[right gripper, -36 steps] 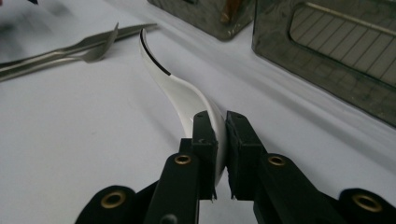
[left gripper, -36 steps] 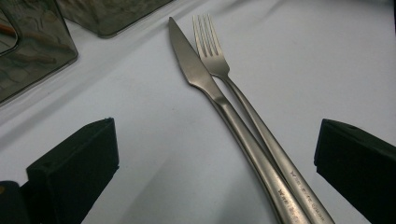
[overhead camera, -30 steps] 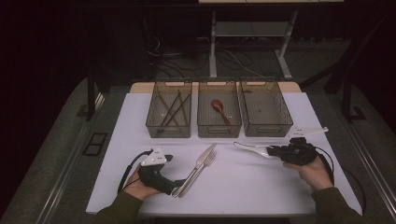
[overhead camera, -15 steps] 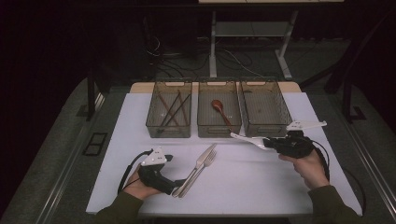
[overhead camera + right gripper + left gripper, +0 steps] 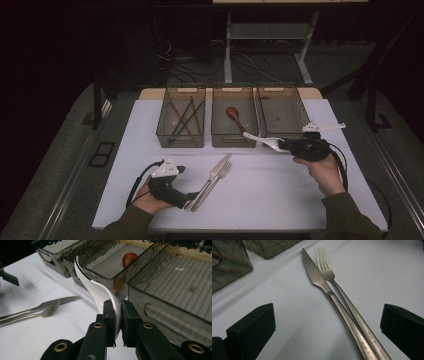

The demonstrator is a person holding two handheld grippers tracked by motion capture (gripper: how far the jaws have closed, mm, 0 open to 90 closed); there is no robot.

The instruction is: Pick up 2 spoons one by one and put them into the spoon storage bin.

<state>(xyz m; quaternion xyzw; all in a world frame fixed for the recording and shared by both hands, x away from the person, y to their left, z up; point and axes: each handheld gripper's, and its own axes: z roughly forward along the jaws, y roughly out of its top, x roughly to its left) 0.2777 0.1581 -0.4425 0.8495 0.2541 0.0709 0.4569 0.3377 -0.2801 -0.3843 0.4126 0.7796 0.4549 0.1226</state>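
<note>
While three clear bins stood in a row along the far edge of the white table [image 5: 150, 125], the count of loose things on the bare top came to two: one steel knife [image 5: 319, 280] and one steel fork [image 5: 325, 265], lying side by side and touching along their handles near the front left. The left bin [image 5: 181, 120] held several dark sticks, too tangled to count surely. The middle bin [image 5: 235, 120] held one brown wooden spoon [image 5: 234, 116]. The right bin [image 5: 283, 117] showed a bare ribbed floor.

The left gripper [image 5: 327, 325] rested low on the table in the person's left hand [image 5: 150, 200], its jaws spread wide, one on each side of the knife and fork handles without touching them. The right gripper [image 5: 117, 315] was held above the table in the right hand [image 5: 325, 172], its jaws pressed together on one white spoon [image 5: 98, 290], which pointed toward the middle bin's front wall, its far end over that bin's near rim.

Open white surface lay between the two grippers and across the whole front right of the table, with the front edge close under both forearms.
</note>
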